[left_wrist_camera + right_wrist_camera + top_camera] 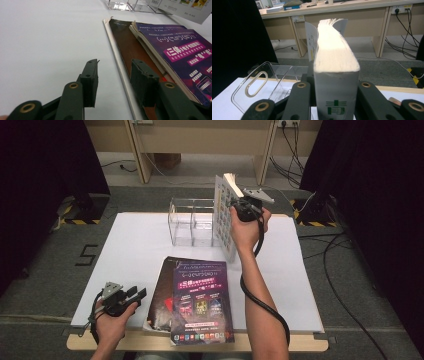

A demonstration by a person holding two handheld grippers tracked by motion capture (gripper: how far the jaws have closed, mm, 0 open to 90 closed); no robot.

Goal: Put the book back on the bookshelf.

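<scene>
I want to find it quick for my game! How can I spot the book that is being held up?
Look at the white sheet covering the table, then its far edge where the clear plastic book rack stands. Right beside it, the right hand-held gripper holds a thick white paperback book upright. Unlike the purple-covered book lying flat on the dark brown book, it stands on end.

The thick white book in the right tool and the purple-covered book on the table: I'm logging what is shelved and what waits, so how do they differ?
The thick white book stands upright, clamped in the right tool beside the clear acrylic rack; the purple-covered book lies flat on a brown-covered book, ungripped. The white book's cover shows a grid of small pictures; the purple one is dark with pink banners. Both are closed paperbacks.
</scene>
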